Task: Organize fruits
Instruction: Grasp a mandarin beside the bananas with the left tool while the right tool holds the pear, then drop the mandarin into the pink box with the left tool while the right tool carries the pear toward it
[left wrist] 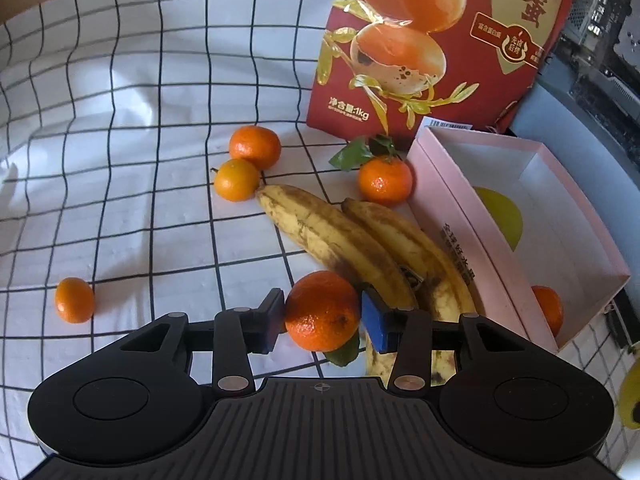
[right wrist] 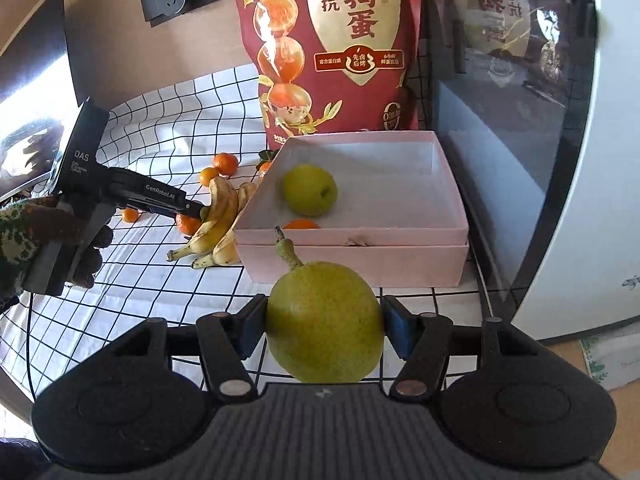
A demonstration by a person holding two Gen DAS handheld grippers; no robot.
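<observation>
The right hand-held gripper (right wrist: 324,324) pinches a speckled green pear (right wrist: 323,322), hovering at six o'clock of the pink cardboard box (right wrist: 356,256); next, carry it over the rim and release. The left hand-held gripper (left wrist: 323,314) brackets a small orange mandarin (left wrist: 322,311) beside two spotted bananas (left wrist: 360,248), pads apparently just touching. Everything rests on a black-gridded white cloth (left wrist: 120,120) covering the bench; a red pouch (right wrist: 332,52) stands at twelve.

Checked tablecloth (left wrist: 120,120) carries tangerines (left wrist: 254,147), bananas (left wrist: 332,236), pink box (left wrist: 452,216), red bag (left wrist: 420,60).
</observation>
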